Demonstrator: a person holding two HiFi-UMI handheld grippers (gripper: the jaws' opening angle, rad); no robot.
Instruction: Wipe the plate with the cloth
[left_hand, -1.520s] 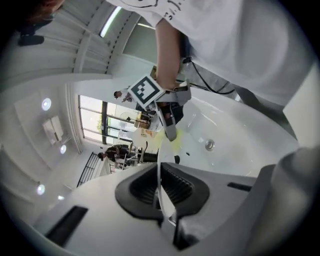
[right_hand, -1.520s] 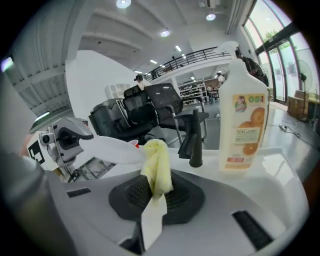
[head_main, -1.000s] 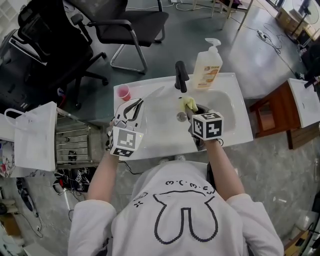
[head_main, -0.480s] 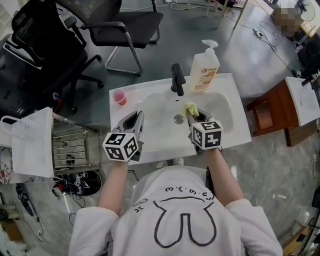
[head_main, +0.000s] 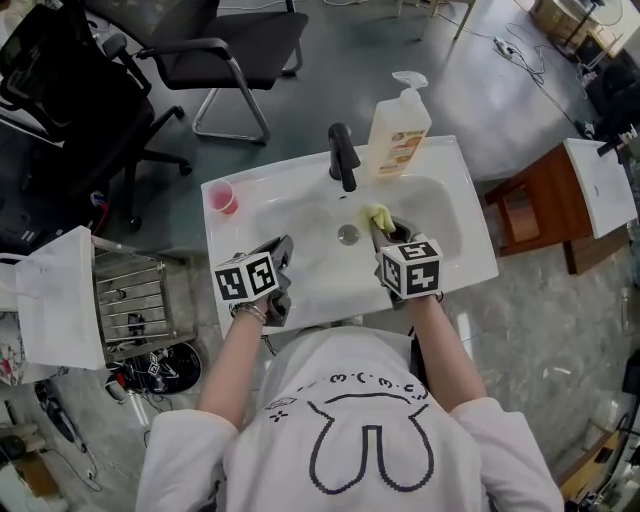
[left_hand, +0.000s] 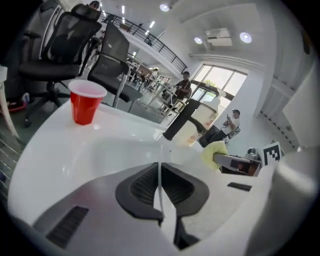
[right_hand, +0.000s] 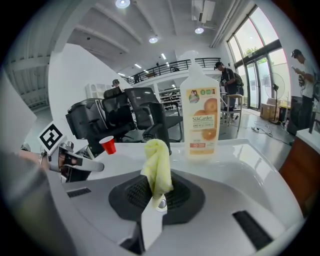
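My left gripper hovers over the left front of the white sink, shut on a thin white edge. That edge looks like the plate's rim seen edge-on, and the plate is hard to tell from the white basin in the head view. My right gripper is over the basin right of the drain, shut on a bunched yellow cloth. The cloth stands up from between the fingers of that gripper. The cloth and the white edge are apart.
A black faucet and an orange soap bottle stand at the sink's back, and a red cup at its back left corner. The drain lies mid-basin. Office chairs, a wire rack and a wooden stand surround the sink.
The left gripper has dropped toward the sink's front left and rolled, so its marker cube now faces up. The right gripper with the cloth has hardly shifted.
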